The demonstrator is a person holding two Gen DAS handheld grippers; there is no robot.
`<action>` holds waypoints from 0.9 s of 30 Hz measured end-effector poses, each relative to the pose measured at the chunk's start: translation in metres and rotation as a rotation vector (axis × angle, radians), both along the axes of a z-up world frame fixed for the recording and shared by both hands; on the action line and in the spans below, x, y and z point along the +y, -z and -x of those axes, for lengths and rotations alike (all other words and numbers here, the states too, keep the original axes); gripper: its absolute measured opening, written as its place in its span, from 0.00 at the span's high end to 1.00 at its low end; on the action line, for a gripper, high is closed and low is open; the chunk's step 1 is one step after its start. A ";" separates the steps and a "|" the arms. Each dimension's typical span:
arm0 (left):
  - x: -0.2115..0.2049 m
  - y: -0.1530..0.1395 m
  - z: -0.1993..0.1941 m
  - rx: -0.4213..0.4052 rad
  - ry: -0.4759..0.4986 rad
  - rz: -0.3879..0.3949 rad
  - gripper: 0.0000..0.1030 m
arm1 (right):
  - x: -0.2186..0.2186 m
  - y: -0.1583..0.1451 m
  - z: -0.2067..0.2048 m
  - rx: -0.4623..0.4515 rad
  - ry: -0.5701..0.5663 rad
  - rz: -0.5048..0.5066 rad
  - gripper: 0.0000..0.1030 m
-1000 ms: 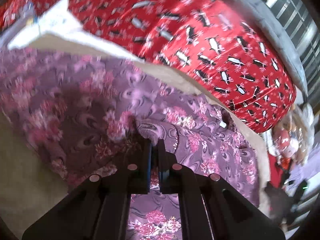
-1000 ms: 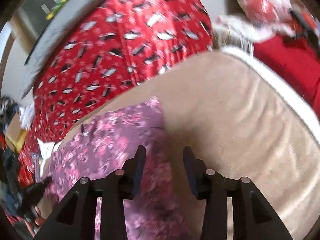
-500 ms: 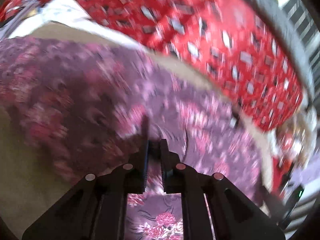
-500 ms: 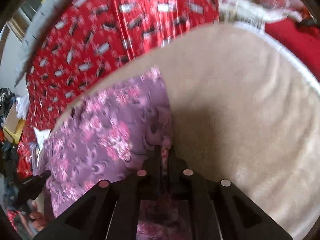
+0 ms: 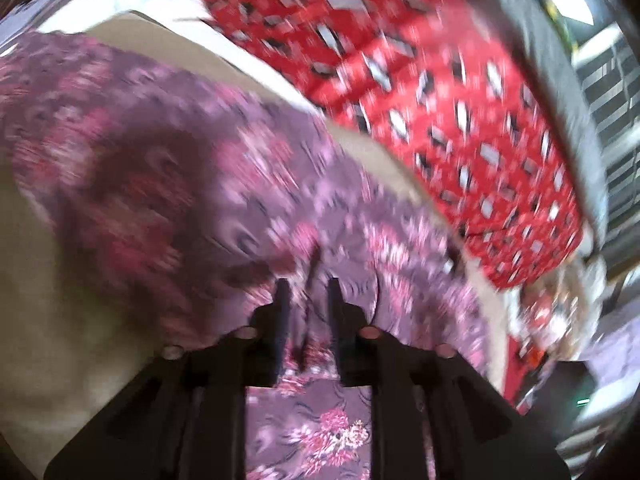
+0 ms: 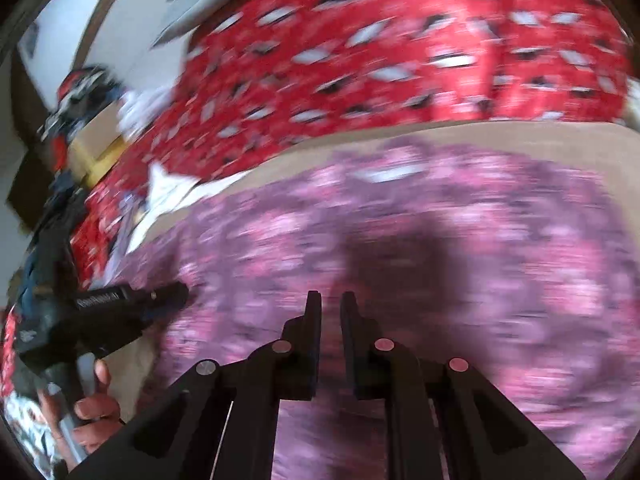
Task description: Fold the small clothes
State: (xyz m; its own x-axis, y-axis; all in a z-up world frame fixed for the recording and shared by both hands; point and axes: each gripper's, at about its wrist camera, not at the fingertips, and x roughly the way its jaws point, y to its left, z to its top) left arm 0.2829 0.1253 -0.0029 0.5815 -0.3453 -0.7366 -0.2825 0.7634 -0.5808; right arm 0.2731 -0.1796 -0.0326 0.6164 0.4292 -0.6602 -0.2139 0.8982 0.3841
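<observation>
A purple floral garment (image 5: 208, 184) lies spread on a beige blanket (image 5: 48, 304); it also fills the right wrist view (image 6: 460, 240). My left gripper (image 5: 306, 292) is nearly closed on a fold of the garment, with cloth between the fingers. My right gripper (image 6: 330, 304) is also narrowly closed, with the garment's cloth between and under its fingers. The left gripper shows from the side in the right wrist view (image 6: 160, 298), its tip at the garment's left edge, held by a hand. Both views are motion-blurred.
A red penguin-print bedspread (image 5: 440, 92) lies beyond the blanket, also in the right wrist view (image 6: 400, 52). White paper (image 6: 168, 188) sits at the blanket's far left corner. Clutter (image 5: 552, 312) lies off the right side.
My right gripper went from open to closed on the garment's edge and has swung over the garment. My left gripper stayed closed on the cloth and moved with it.
</observation>
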 end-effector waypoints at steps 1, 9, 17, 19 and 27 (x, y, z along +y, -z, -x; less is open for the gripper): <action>0.017 -0.005 0.003 -0.007 -0.021 0.012 0.65 | 0.017 0.002 -0.007 0.003 -0.034 -0.006 0.88; 0.202 -0.007 0.020 0.067 -0.345 -0.037 0.53 | 0.105 0.046 -0.024 -0.012 -0.157 -0.005 0.87; 0.295 0.048 0.010 0.212 -0.462 0.206 0.53 | 0.098 0.049 -0.020 -0.027 -0.155 -0.050 0.87; 0.295 0.058 0.003 0.221 -0.459 0.239 0.53 | 0.096 0.047 -0.021 -0.026 -0.155 -0.051 0.87; 0.277 0.029 -0.018 0.146 -0.437 0.129 0.97 | 0.096 0.047 -0.024 -0.003 -0.155 -0.063 0.87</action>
